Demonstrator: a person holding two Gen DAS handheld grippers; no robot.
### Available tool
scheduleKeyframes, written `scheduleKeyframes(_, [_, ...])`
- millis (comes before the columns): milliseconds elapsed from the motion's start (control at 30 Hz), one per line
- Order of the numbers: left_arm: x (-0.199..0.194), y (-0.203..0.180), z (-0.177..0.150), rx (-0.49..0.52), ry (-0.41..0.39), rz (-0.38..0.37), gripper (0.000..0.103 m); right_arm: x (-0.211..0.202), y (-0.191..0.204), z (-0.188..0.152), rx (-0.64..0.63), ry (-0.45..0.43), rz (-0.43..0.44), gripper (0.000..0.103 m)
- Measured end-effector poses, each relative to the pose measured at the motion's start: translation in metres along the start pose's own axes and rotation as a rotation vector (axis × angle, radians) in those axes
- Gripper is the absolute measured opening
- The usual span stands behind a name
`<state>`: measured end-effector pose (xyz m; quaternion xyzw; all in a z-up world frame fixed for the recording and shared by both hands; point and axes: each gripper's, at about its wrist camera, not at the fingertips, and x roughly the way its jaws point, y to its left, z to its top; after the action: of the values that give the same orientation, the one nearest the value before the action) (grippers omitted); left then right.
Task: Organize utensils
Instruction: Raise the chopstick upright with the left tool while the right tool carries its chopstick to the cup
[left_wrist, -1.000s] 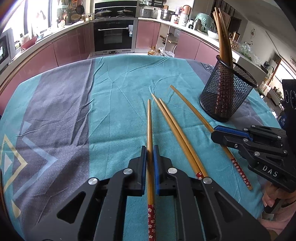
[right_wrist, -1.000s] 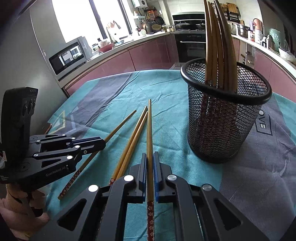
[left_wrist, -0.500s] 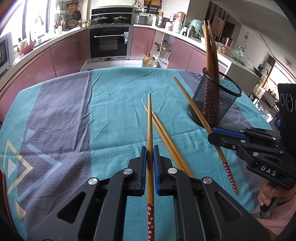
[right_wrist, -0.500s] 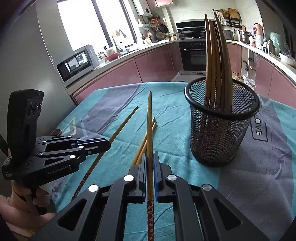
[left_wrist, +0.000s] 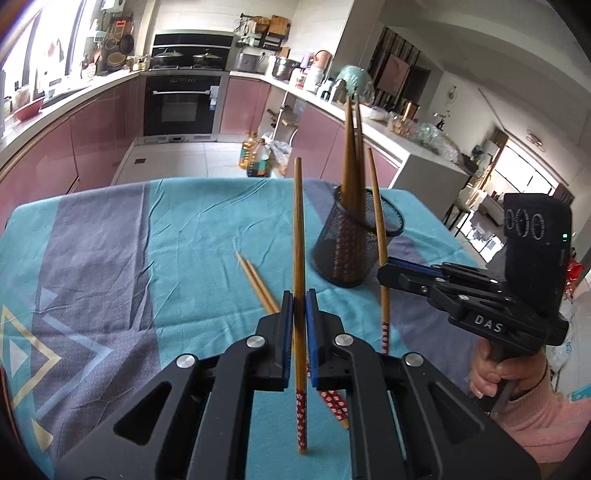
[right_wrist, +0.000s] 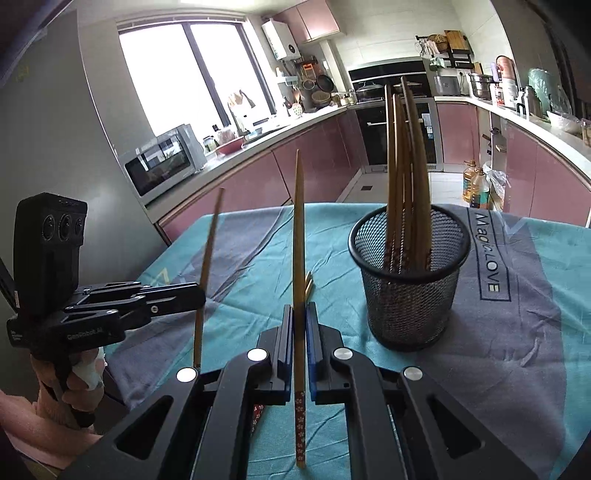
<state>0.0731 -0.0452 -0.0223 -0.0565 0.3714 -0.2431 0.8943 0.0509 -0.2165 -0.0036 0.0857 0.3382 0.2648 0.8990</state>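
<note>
A big table with a blue and gray cloth (left_wrist: 177, 236) is filling most of both views. A black wire cup (right_wrist: 410, 284) is standing on the cloth, and a bunch of brown chopsticks (right_wrist: 404, 170) is sticking up out of it. The left claw (left_wrist: 300, 332) is squeezing shut on one chopstick (left_wrist: 298, 236), which is running straight up between its blue pads, with the red flowered end hanging below the fingers. The right claw (right_wrist: 300, 339) is squeezing another chopstick (right_wrist: 298, 236) the same way. In the left view, the right claw (left_wrist: 386, 267) is sitting just beside the cup, and its stick is pointing up in front of the cup's rim. Two more chopsticks (left_wrist: 258, 286) are lying side by side on the cloth, near the cup and partly hidden under the left claw.
</note>
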Motion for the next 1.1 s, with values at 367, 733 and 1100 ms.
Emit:
scheduleKeyframes(367, [-0.032, -0.008, 0.019, 0.007, -0.069, -0.087, 0.007, -0.023, -0.012, 0.010, 0.013, -0.073, -0.005, 0.006])
scheduleKeyframes(733, [-0.036, -0.023, 0.056, 0.026, -0.145, -0.128, 0.007, -0.051, -0.020, 0.038, -0.015, -0.168, -0.043, 0.006])
scheduleKeyframes(1100, [-0.042, -0.047, 0.101, 0.066, -0.215, -0.166, 0.007, -0.074, -0.029, 0.073, -0.046, -0.261, -0.090, 0.006])
